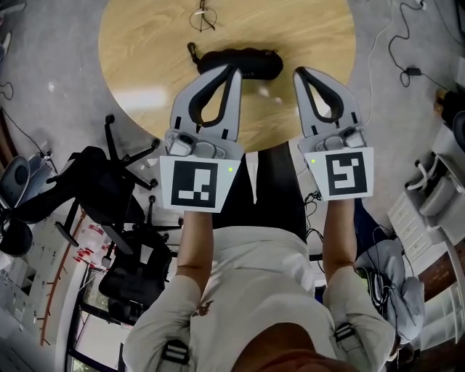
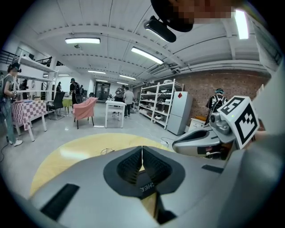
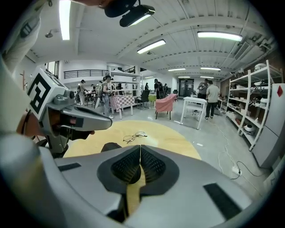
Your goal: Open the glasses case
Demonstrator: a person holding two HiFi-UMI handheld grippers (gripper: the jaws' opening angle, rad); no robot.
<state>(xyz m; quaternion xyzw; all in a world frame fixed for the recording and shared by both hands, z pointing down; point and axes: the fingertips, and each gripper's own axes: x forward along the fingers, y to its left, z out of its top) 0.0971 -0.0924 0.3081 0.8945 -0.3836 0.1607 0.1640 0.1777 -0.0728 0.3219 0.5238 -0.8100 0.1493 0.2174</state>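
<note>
A black glasses case [image 1: 243,62] lies shut on the round wooden table [image 1: 145,51]; a bit of it shows past the jaws in the right gripper view [image 3: 111,146]. A pair of wire-rimmed glasses [image 1: 203,18] [image 3: 134,136] rests farther back. My left gripper [image 1: 235,68] [image 2: 142,153] hangs over the table's near side, its tips at the case's near edge, jaws shut and empty. My right gripper [image 1: 298,72] [image 3: 140,153] is level with it, to the right of the case, jaws shut and empty. Whether the left tips touch the case I cannot tell.
Black office chairs [image 1: 109,182] stand on the floor to the left of the person. Cables [image 1: 407,69] trail over the grey floor at the right, and a grey bag [image 1: 396,283] lies lower right. People, tables and shelves are far off in the room.
</note>
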